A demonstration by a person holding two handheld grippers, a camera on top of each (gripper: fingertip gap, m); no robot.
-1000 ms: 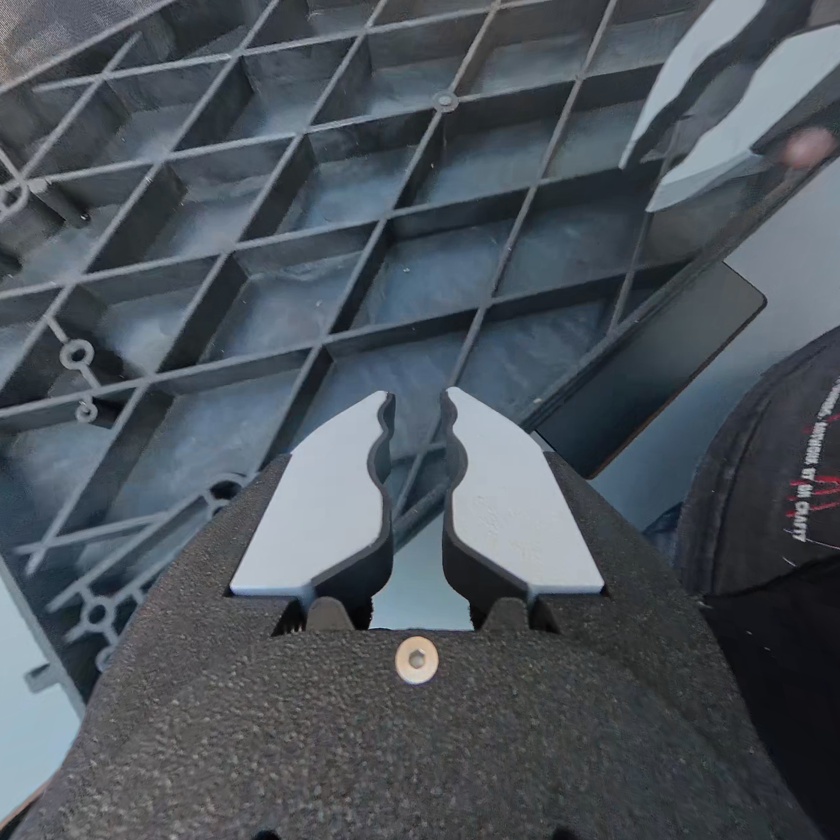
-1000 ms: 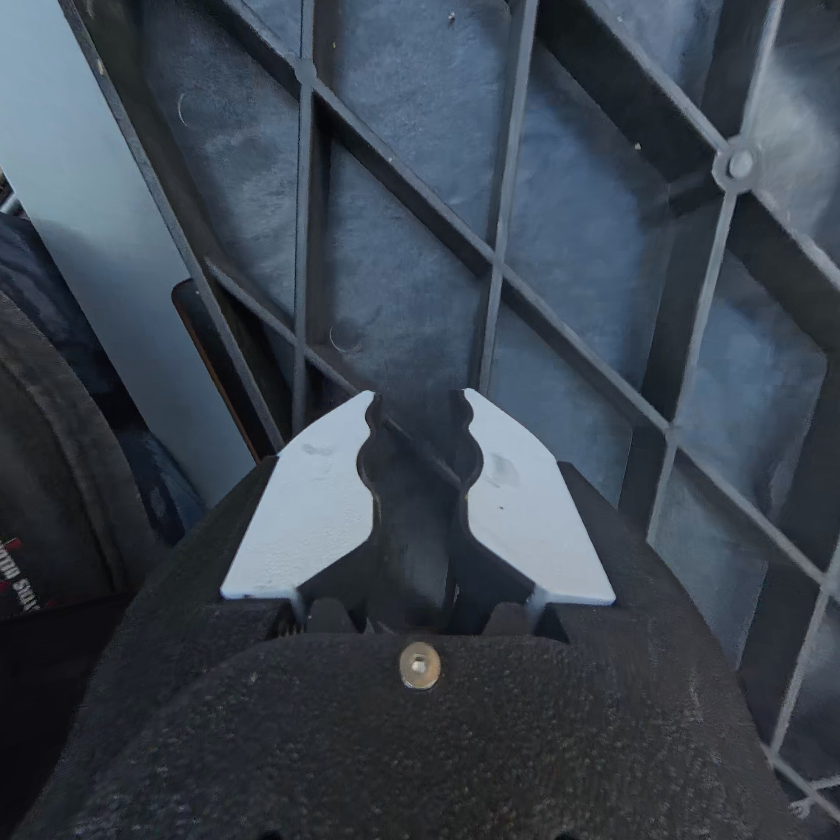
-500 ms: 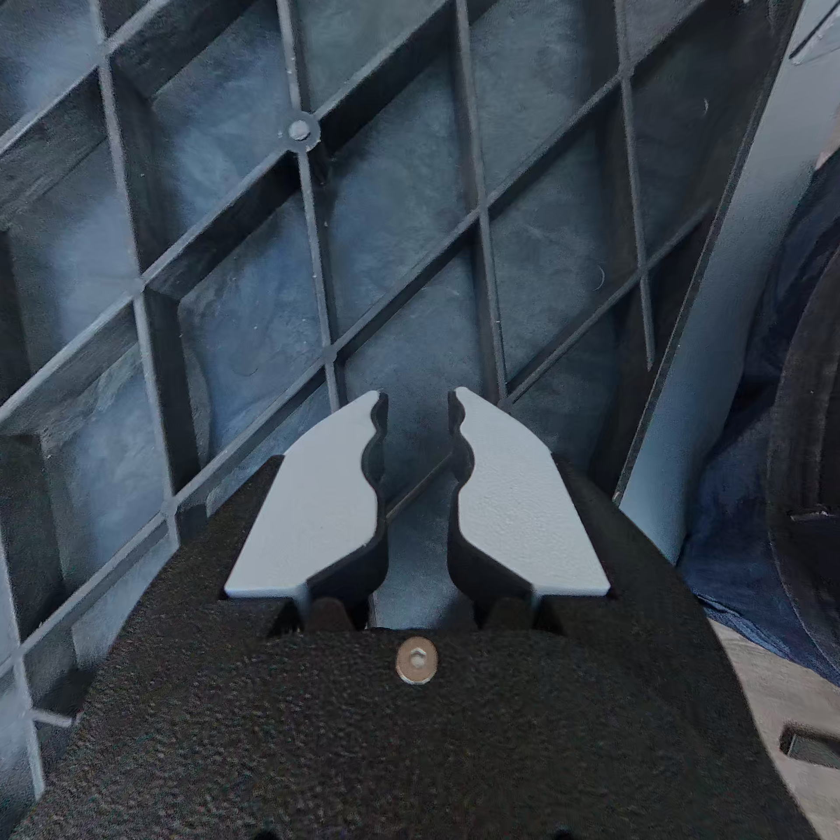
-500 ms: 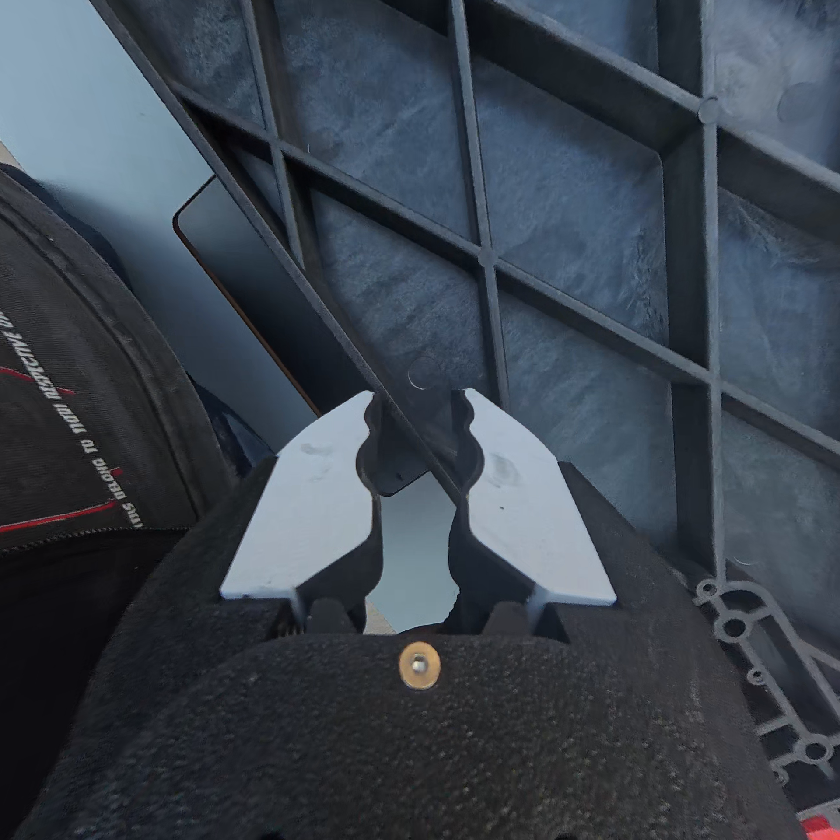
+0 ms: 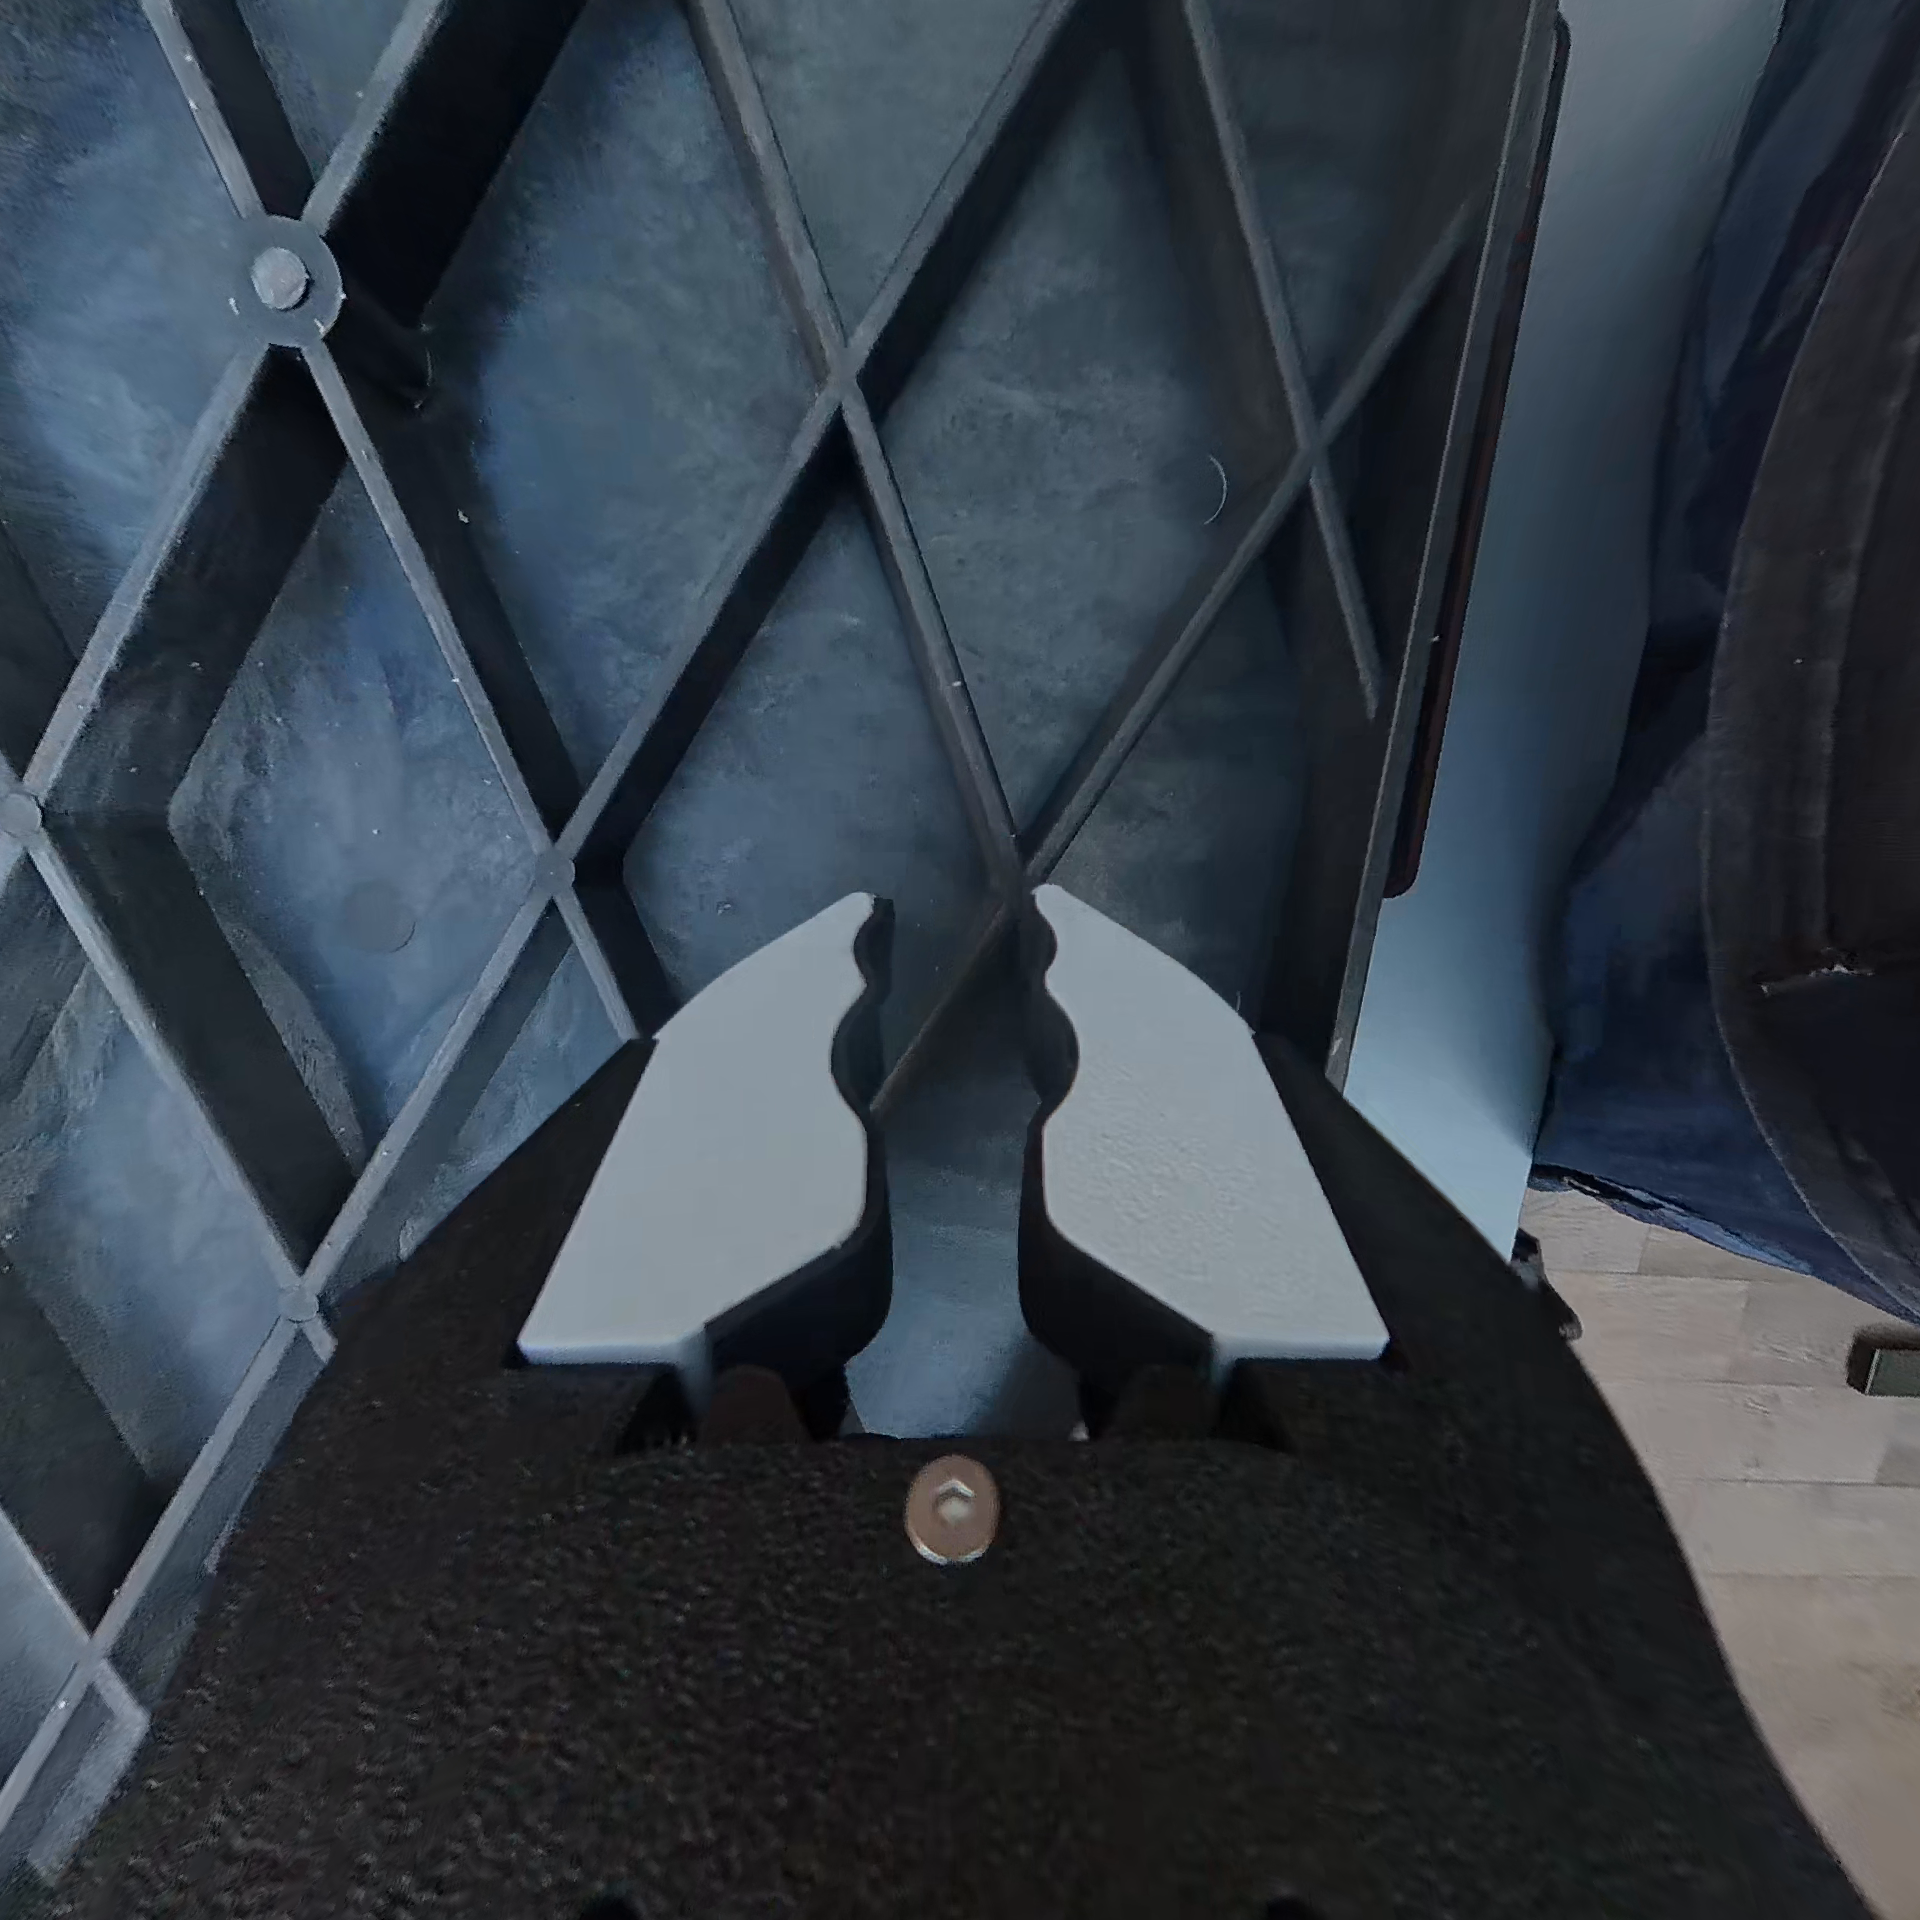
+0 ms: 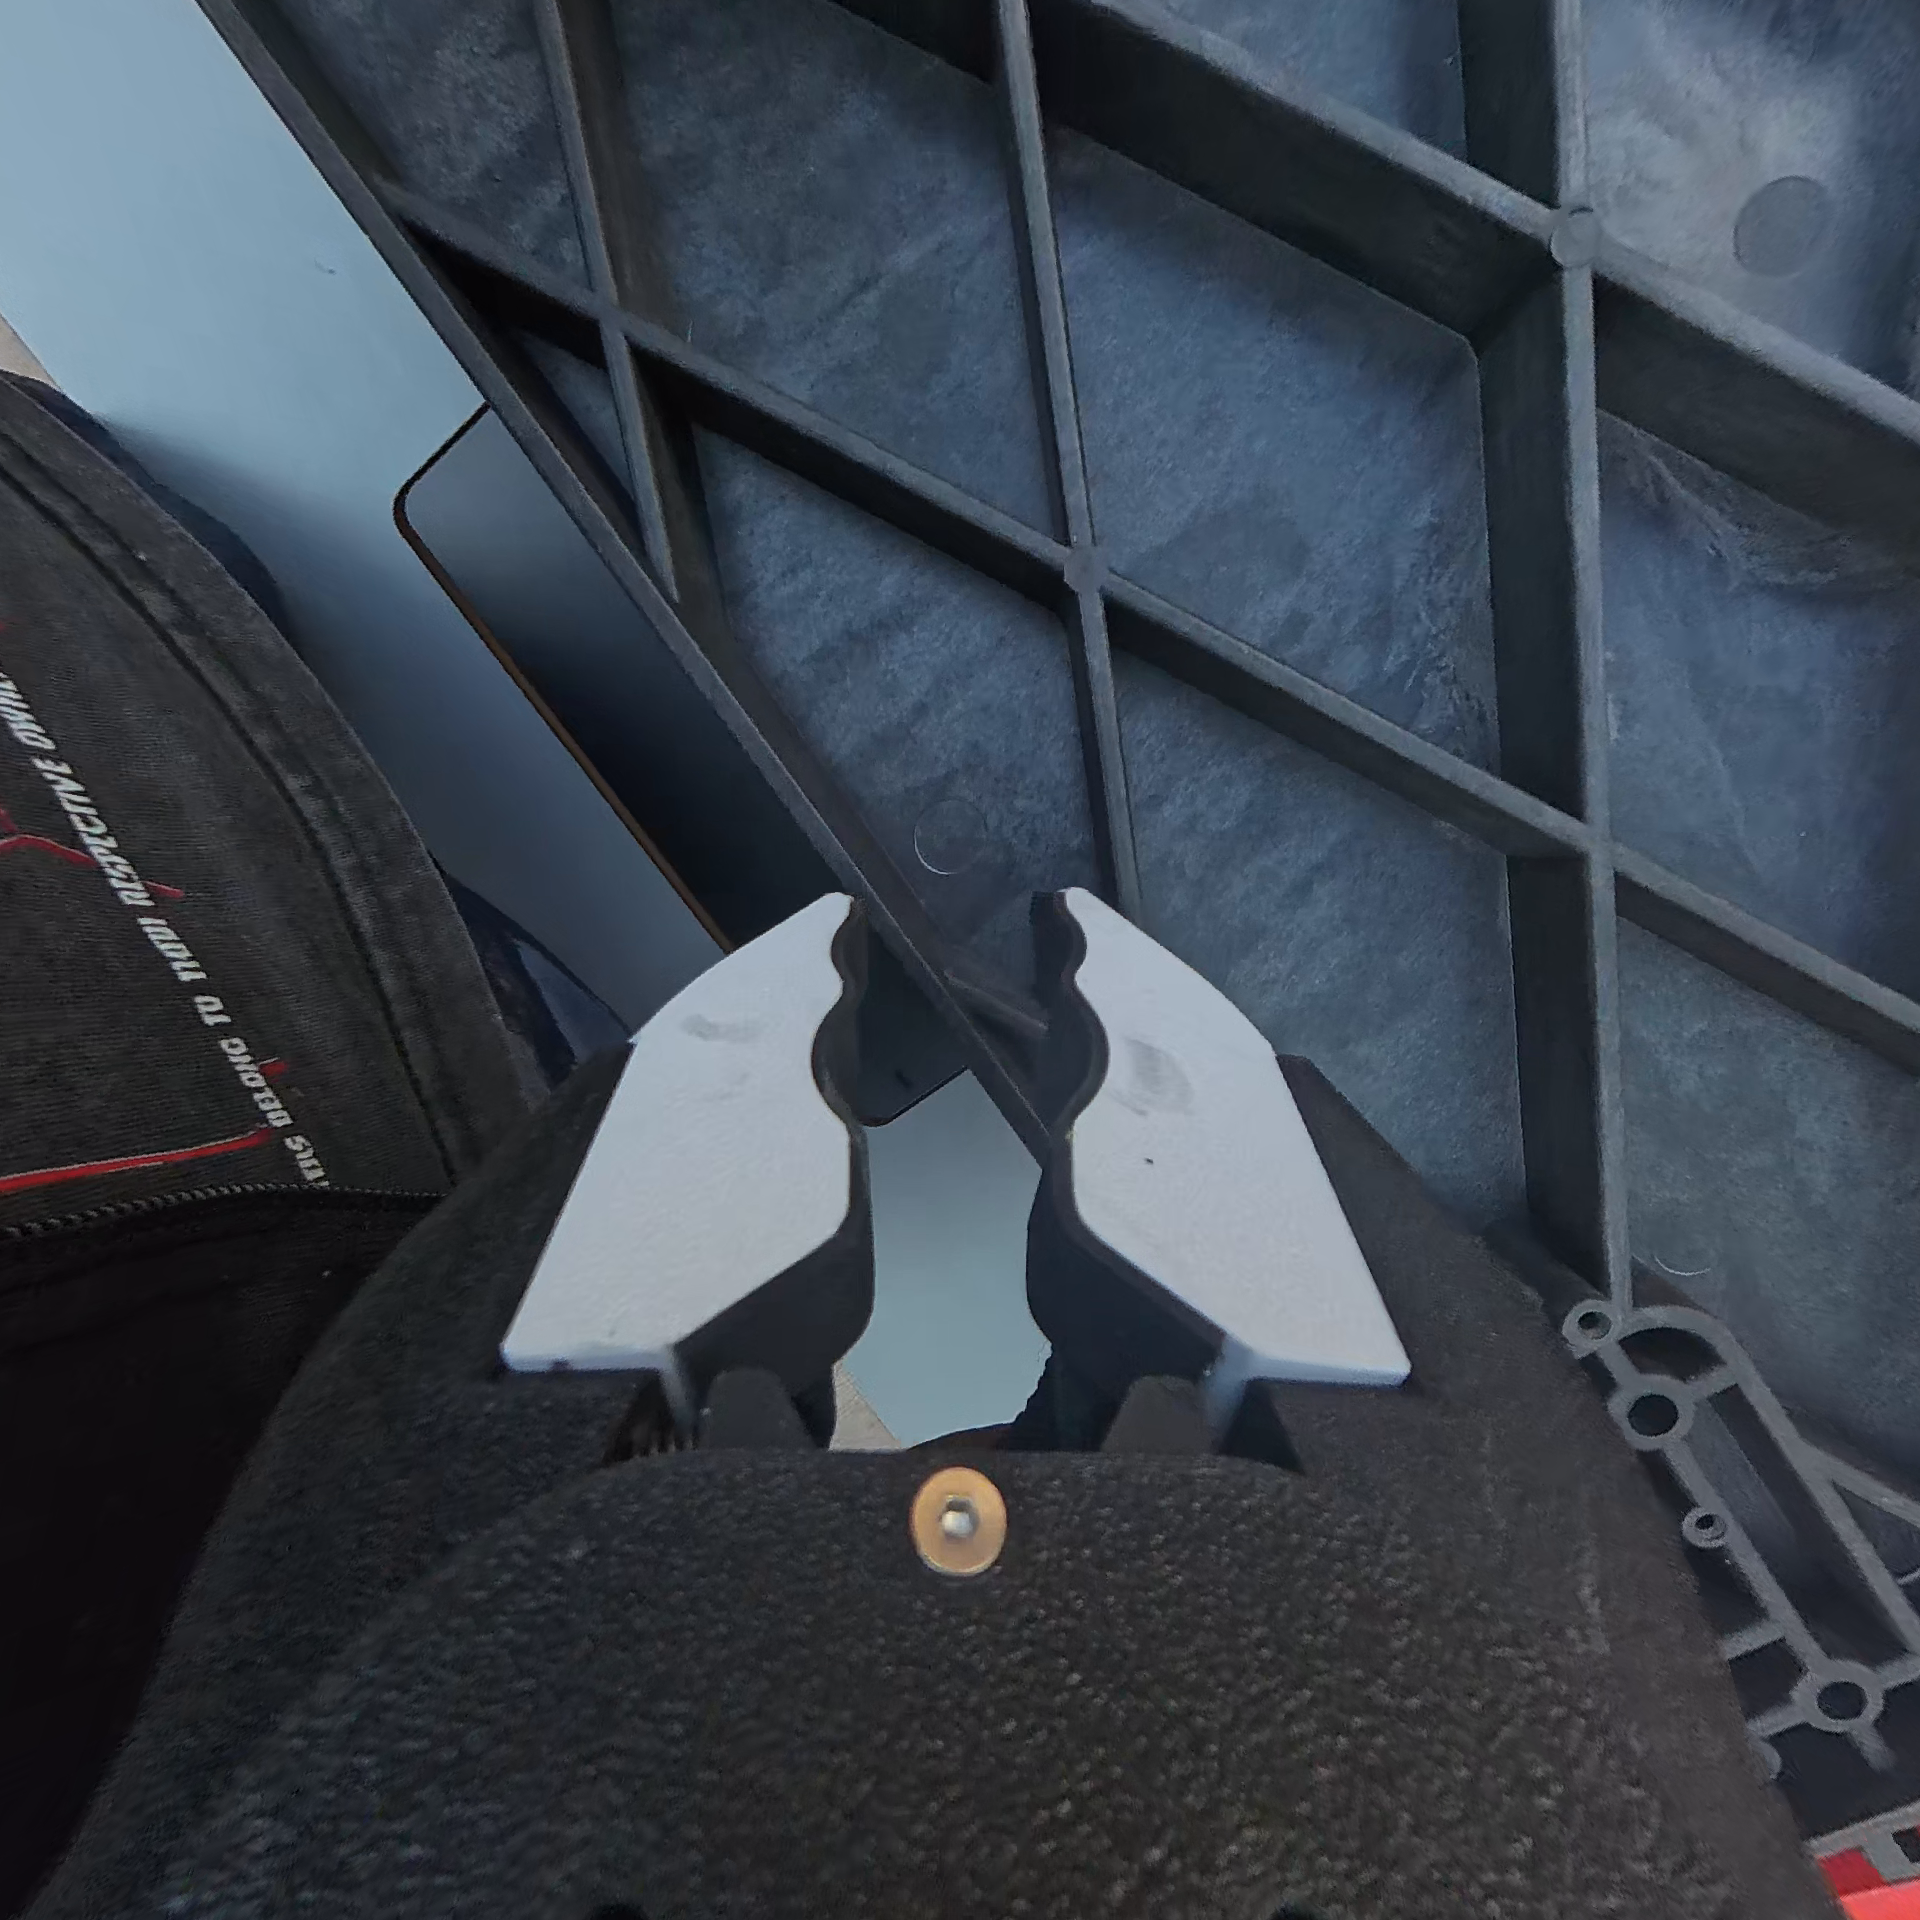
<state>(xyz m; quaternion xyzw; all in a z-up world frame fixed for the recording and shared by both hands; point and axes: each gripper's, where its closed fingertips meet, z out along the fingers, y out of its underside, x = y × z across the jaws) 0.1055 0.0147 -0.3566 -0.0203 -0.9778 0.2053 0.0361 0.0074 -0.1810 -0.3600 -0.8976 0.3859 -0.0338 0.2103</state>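
A large dark grey plastic panel (image 5: 727,520) with a diamond lattice of raised ribs fills both views, ribbed side towards me. My left gripper (image 5: 956,914) is close against it with its jaws narrowly apart. A rib crossing lies between its fingertips, and I cannot tell whether they clamp it. My right gripper (image 6: 951,914) is at the panel's (image 6: 1299,468) lower left rim (image 6: 727,686). The rim runs diagonally between its jaws, which are shut on it.
A flat black slab (image 6: 582,665) lies behind the panel's rim against a pale blue surface (image 6: 208,260). A person's black printed garment (image 6: 156,883) is at the left; dark cloth (image 5: 1818,623) is at the right. Wooden floor (image 5: 1714,1455) shows at lower right. About 20 cm separates my left fingertips from my right.
In the left wrist view the panel has swung and come closer, and its edge has left the jaws for inner ribs. In the right wrist view the rim came between the jaws and has stayed there.
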